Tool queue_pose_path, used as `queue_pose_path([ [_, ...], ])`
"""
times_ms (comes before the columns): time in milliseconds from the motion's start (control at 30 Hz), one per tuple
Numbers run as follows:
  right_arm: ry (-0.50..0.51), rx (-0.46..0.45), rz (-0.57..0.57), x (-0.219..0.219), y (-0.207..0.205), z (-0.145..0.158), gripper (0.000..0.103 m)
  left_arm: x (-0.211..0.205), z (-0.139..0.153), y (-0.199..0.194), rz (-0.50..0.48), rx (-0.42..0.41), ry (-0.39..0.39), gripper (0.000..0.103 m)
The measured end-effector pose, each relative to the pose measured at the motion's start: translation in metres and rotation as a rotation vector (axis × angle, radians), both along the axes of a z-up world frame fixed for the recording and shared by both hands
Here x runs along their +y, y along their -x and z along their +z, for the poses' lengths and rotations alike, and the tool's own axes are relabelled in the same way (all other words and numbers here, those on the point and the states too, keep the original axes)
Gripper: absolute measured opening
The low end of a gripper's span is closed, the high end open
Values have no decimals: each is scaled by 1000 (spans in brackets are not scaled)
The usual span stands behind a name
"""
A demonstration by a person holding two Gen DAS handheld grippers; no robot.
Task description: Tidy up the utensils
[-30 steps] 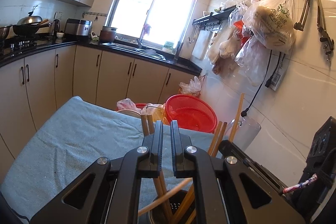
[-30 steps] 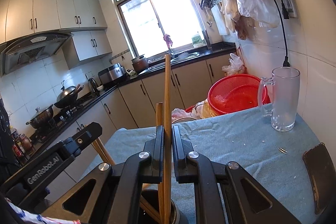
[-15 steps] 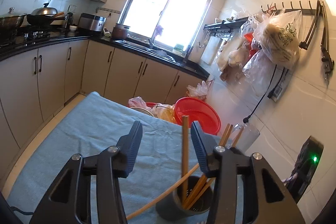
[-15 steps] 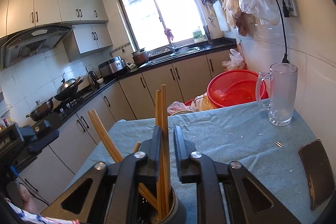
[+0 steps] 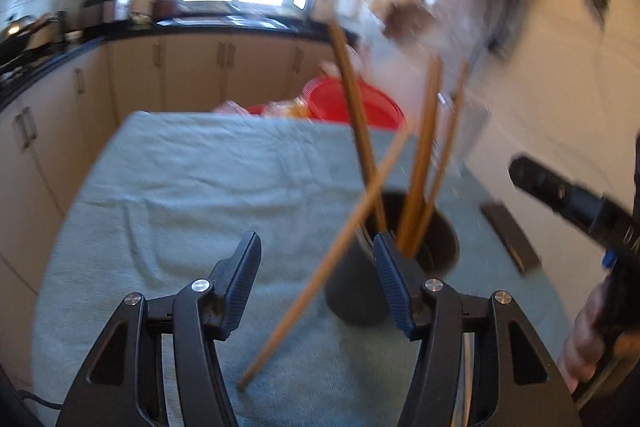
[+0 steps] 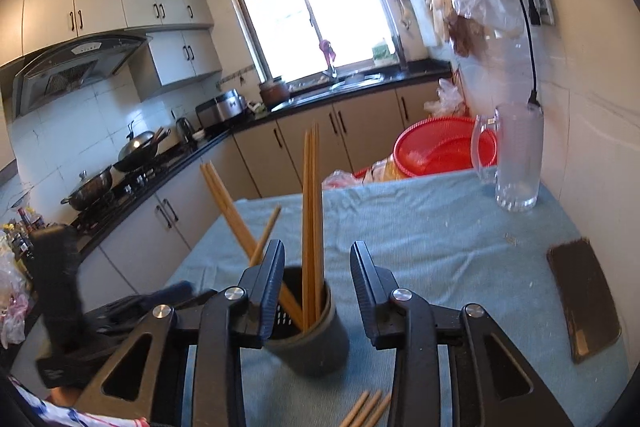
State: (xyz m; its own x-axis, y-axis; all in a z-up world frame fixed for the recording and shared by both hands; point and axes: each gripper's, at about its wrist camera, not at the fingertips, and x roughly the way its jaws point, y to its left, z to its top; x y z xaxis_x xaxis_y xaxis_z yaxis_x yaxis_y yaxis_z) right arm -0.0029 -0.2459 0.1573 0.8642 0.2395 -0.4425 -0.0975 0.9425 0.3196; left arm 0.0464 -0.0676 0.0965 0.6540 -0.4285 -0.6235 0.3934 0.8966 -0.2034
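We find a table covered by a blue-green cloth (image 6: 420, 227), with a dark cylindrical utensil holder (image 6: 308, 331) standing on it. The holder contains wooden chopsticks (image 6: 311, 211): in the right wrist view one pair stands nearly upright and others lean away to the left. In the left wrist view, which is blurred, one loose chopstick (image 5: 324, 263) slants across the front of the holder (image 5: 404, 259), its lower tip on the cloth between the jaws. Three further chopstick ends (image 6: 366, 411) lie on the cloth at the near edge of the right wrist view. The left gripper (image 5: 316, 283) has its jaws spread wide and grips nothing. The right gripper (image 6: 316, 279) likewise stands parted, empty, its fingers on either side of the holder's rim. We note a red basin (image 6: 440, 147) beyond the far table edge, a clear glass mug (image 6: 516, 163) at the far right corner, and a dark flat object (image 6: 584, 295) lying on the cloth to the right.
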Motion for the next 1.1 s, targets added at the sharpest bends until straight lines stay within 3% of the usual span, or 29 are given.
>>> queue_pose_path([
  [267,-15,41,28,5,-2,-13,37,-10,-15,-1,-72,31,-53,57],
  [333,-20,50,34,7,-4,-15,37,-12,-18,-3,-94,53,-49,33],
  [433,-20,58,38,10,-7,-18,37,-18,-22,-2,-114,70,-71,9],
  [733,-30,72,101,21,-11,-19,37,-12,-11,19,-108,58,-2,6],
  [967,-70,69,298,47,-3,-9,37,-17,12,58,-164,-4,-1,6],
  [1067,-73,93,328,56,-3,-7,36,-18,19,73,-190,-19,8,6],
  [1100,-78,100,340,58,-3,-6,22,-17,21,77,-192,-23,10,6],
])
